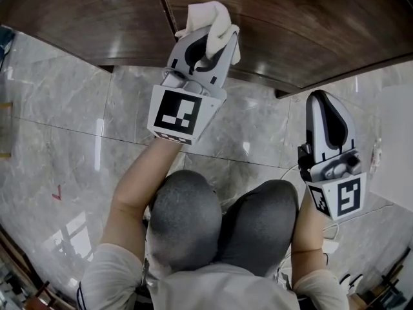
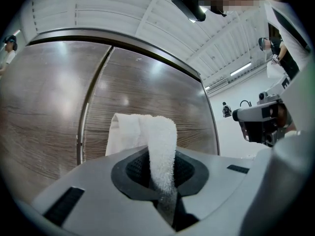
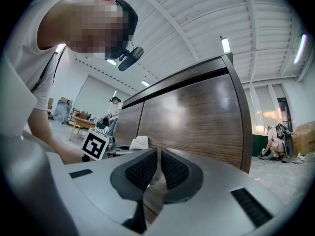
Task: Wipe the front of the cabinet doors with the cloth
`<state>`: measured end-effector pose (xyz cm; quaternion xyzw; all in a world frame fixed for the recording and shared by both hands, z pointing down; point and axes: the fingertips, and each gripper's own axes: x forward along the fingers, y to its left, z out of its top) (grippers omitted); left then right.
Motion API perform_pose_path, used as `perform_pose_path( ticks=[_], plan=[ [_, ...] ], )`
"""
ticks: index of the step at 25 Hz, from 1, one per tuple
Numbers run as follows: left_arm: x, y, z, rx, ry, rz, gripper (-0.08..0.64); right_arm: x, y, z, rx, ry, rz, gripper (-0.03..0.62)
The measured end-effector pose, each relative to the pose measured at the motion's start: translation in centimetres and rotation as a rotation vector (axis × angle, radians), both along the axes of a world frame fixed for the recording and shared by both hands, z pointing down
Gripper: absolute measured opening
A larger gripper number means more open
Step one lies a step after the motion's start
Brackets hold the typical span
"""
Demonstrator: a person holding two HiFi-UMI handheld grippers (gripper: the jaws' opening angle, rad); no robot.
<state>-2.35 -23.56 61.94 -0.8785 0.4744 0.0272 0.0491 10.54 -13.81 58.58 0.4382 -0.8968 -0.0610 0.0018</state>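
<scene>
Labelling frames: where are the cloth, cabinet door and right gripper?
cloth (image 2: 161, 146), left gripper view, fold above the jaws.
cabinet door (image 2: 147, 85), left gripper view, bare wood front.
right gripper (image 3: 158, 154), right gripper view, between its tips.

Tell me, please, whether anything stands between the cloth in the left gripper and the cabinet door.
Nothing visible does. The left gripper is shut on the cloth, whose free end lies right up against the bare cabinet door. The right gripper is off to the side, clear of it.
</scene>
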Motion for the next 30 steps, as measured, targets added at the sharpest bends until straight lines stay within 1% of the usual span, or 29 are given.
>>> perform_pose_path(
  ticks=[5, 8, 15, 19, 22, 30],
  plan=[
    [1.3, 0.1, -0.1, -0.004, 0.005, 0.015, 0.063, 1.1, 0.1, -0.3, 0.003, -0.012, 0.014, 0.046],
    [2.2, 0.2, 0.2, -0.003, -0.013, 0.042, 0.063, 1.4, 0.1, -0.1, 0.001, -0.022, 0.021, 0.046],
    [6.6, 0.8, 0.5, 0.006, -0.041, 0.114, 0.063, 2.7, 0.1, -0.1, -0.005, -0.045, 0.027, 0.046],
    [7.7, 0.9, 0.3, 0.024, -0.045, 0.131, 0.063, 3.6, 0.0, 0.3, -0.013, -0.044, 0.038, 0.046],
    [8.5, 0.9, 0.5, 0.021, -0.045, 0.14, 0.063, 4.6, -0.1, 0.6, -0.015, -0.034, 0.055, 0.046],
    [12.7, 1.4, 1.0, 0.02, -0.061, 0.213, 0.063, 7.2, 0.1, 1.0, -0.019, -0.04, 0.09, 0.046]
  ],
)
